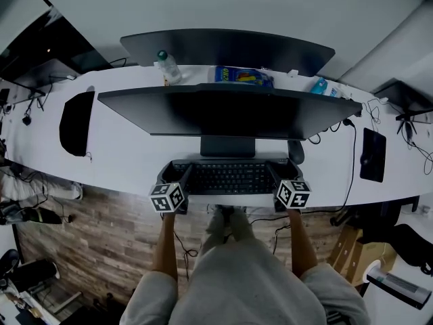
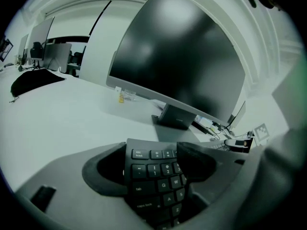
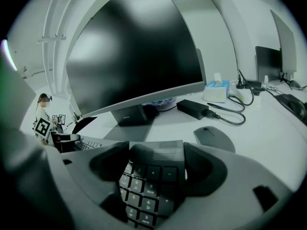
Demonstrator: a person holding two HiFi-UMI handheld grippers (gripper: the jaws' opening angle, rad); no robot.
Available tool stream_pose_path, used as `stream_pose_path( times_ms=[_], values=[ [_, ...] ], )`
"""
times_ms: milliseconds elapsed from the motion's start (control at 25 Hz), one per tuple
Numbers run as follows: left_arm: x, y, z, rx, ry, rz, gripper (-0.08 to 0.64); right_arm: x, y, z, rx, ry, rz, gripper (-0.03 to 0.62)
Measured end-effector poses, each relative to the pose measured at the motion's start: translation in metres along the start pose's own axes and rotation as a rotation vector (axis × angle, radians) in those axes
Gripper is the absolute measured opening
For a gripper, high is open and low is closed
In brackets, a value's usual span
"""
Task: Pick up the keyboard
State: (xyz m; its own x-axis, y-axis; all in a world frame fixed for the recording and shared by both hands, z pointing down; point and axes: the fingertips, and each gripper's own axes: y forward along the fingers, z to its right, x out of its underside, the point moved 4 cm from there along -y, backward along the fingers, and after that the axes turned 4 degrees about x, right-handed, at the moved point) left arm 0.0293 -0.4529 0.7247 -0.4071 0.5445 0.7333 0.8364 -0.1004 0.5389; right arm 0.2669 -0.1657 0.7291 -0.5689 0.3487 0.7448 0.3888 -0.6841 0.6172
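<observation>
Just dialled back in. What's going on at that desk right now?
A person grips the black flat keyboard by both ends. The left hand-held gripper is closed on its left end, and the right hand-held gripper on its number-pad end. It is in front of the wide dark monitor, near the white desk's front edge. Whether it has cleared the desk is unclear.

- The head view looks down from high above the desk (image 1: 135, 156).
- Both gripper views sit low, right at the ends of the keyboard (image 2: 152, 176), facing the monitor (image 2: 177, 56).
- All three views share the keyboard and monitor.
</observation>
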Motion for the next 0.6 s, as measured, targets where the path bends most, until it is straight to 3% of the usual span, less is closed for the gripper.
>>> stream_pose_path(
  times_ms=[600],
  values=[
    [-0.061, -0.048, 0.034, 0.039, 0.06, 0.184, 0.31, -0.065, -0.056, -0.023, -0.01, -0.071, 0.207, 0.34]
  ],
)
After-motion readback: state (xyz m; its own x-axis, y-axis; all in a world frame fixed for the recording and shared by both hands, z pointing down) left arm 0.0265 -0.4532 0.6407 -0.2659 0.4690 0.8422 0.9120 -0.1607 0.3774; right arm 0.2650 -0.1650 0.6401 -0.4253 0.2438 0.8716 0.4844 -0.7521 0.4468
